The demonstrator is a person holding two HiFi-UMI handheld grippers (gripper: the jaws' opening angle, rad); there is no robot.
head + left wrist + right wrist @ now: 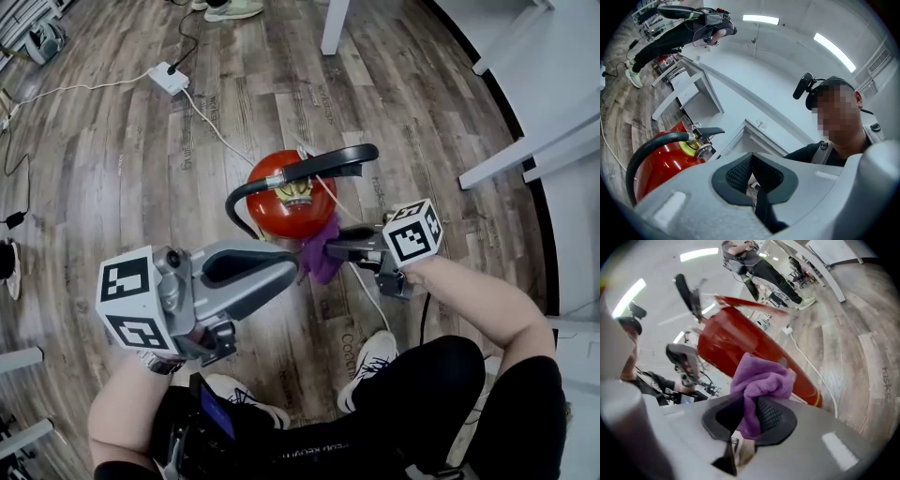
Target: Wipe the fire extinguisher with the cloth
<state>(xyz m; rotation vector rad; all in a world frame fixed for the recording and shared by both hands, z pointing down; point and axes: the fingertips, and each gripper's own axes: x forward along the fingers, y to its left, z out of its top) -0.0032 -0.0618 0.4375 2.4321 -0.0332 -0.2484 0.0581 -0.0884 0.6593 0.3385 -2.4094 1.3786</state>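
Observation:
The red fire extinguisher stands on the wood floor, with a black hose arching over its top. It also fills the left of the left gripper view and crosses the right gripper view. A bunched purple cloth is pinched in my right gripper, which is shut on it at the cylinder's near right side. Whether the cloth touches the red body I cannot tell. My left gripper hovers just below the extinguisher, shut, holding nothing.
A white power strip and its cable run across the floor behind the extinguisher. White table legs and white furniture stand at the back and right. My shoe is close below. Another person stands farther off.

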